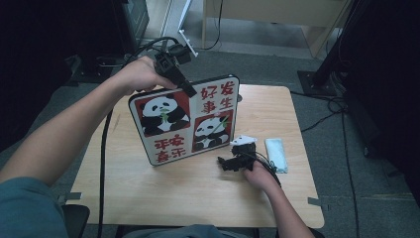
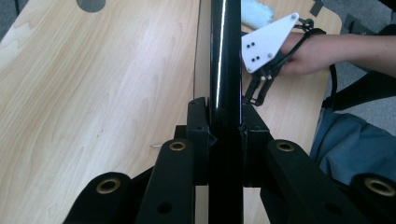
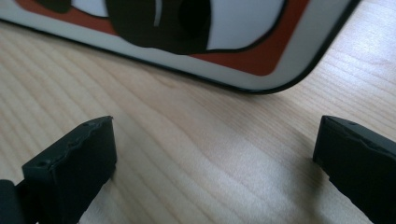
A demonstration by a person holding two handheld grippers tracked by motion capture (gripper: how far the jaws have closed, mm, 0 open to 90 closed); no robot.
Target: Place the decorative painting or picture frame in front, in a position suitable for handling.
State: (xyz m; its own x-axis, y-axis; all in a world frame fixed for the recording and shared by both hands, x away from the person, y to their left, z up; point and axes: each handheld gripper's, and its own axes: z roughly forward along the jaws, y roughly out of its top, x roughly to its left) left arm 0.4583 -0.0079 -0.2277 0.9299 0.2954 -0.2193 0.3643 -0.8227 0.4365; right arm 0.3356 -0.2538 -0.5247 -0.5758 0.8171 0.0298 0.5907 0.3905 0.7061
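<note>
High view: a wooden table carries a flat panda board that stands on its lower edge near the table's middle, printed face toward the person's side, its top leaning slightly toward the far edge. The left gripper comes down on the board's top edge near its middle and is clamped on it; the person's left hand holds the gripper above the far left part of the table.

Left gripper view: the two black jaws press from either side on the board's dark, thin edge, which runs straight up between them. The table lies on both sides.

The right gripper rests low over the table near its right edge, just beside the board's lower right corner and apart from it. Right gripper view: its jaws stand wide apart with nothing between them but bare table; the board's rounded corner lies just ahead.

A small pale packet lies near the right edge of the table, just beyond the right hand.
</note>
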